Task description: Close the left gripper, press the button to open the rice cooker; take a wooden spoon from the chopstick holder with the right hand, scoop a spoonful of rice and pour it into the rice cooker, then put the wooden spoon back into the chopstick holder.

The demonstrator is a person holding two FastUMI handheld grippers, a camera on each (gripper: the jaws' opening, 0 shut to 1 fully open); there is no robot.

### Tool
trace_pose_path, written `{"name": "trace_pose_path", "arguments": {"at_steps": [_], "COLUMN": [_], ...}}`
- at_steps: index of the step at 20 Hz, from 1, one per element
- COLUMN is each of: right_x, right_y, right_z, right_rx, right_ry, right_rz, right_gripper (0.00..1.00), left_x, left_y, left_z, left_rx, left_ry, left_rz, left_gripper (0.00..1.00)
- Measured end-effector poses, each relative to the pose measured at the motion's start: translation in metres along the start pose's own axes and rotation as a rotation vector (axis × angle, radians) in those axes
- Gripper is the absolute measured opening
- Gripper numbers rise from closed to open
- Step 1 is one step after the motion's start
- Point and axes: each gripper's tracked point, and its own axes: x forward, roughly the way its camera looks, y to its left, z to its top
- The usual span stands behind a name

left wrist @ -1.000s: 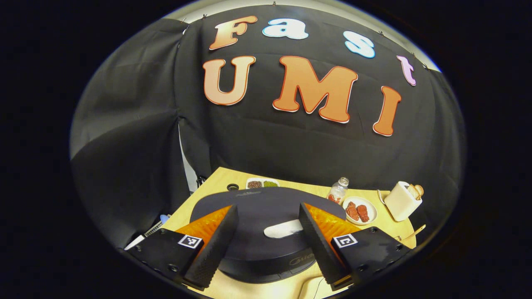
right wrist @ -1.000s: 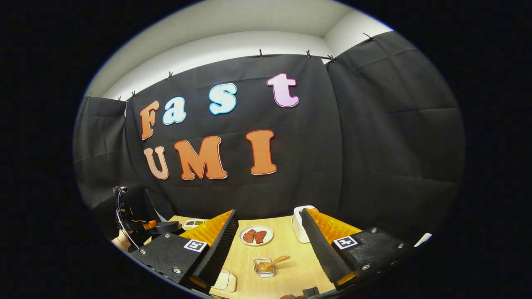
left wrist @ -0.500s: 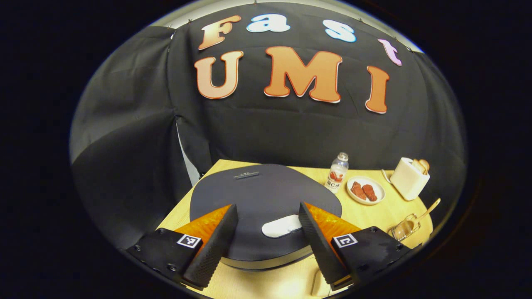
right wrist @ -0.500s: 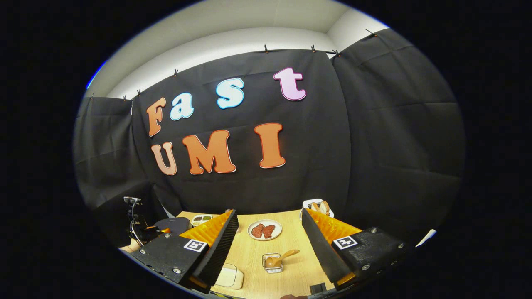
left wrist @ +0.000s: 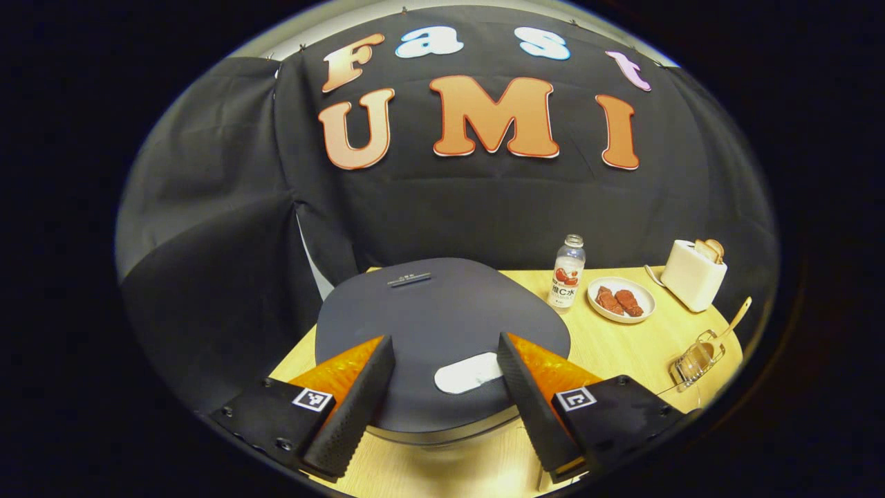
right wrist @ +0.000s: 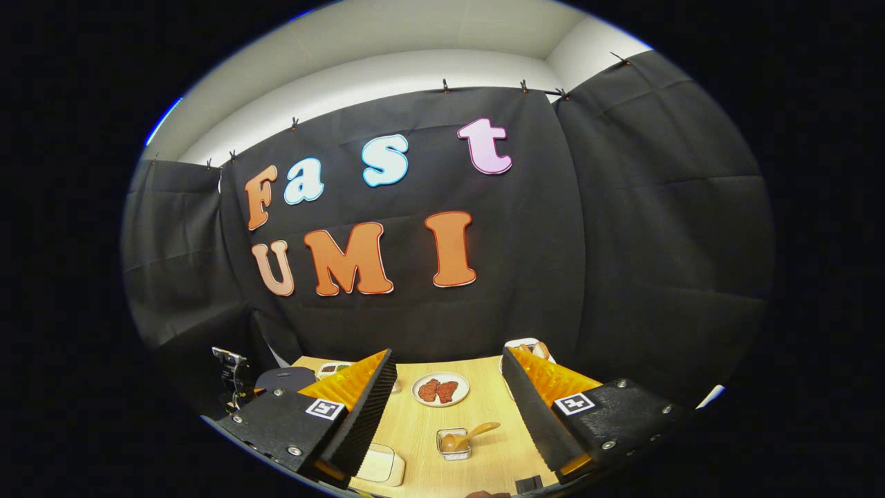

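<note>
Rising since a second ago, the left gripper (left wrist: pixel 442 394), jaws spread, hovers above the rice cooker (left wrist: pixel 442 325); its button (left wrist: pixel 469 373) lies directly between them.

Worktop (left wrist: pixel 615 346): pale wood-grain surface, smooth, low sheen. Rice cooker (left wrist: pixel 429 318) lid: matt dark plastic, with a smooth pale button (left wrist: pixel 469 372) near its front edge. Bottle (left wrist: pixel 568 271): clear glossy plastic, printed label. Plate (left wrist: pixel 621 300): glossy white, ceramic by appearance. Chopstick holder (left wrist: pixel 695 278) at the far right corner: smooth off-white, faintly satin. Wooden spoon (right wrist: pixel 464 436): smooth light wood, resting in a clear glossy container (right wrist: pixel 453 444). Booth wall: matt black cloth, creased.
</note>
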Motion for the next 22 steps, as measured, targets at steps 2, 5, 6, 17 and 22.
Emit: {"name": "trace_pose_path", "arguments": {"at_steps": [2, 5, 6, 17, 22], "right_x": [0.001, -0.001, -0.001, -0.005, 0.0], "right_y": [-0.001, -0.004, -0.005, -0.009, -0.013], "right_z": [0.0, -0.001, -0.001, -0.016, -0.028], "right_rx": [0.003, 0.0, 0.002, 0.025, -0.003], "right_ry": [0.006, 0.004, 0.006, 0.036, 0.05], "right_rz": [0.003, -0.006, -0.006, -0.01, -0.011], "right_gripper": [0.95, 0.95, 0.95, 0.95, 0.95], "left_x": [0.0, -0.002, -0.001, -0.002, 0.003], "left_y": [0.0, 0.0, 0.0, -0.001, -0.003], "left_z": [-0.001, -0.002, -0.001, 0.001, 0.006], "left_rx": [-0.009, -0.003, 0.004, 0.048, 0.048], "left_ry": [-0.008, -0.031, -0.048, -0.058, 0.057], "left_rz": [-0.002, 0.003, 0.008, 0.022, -0.086], "left_gripper": [1.0, 1.0, 1.0, 1.0, 1.0]}}
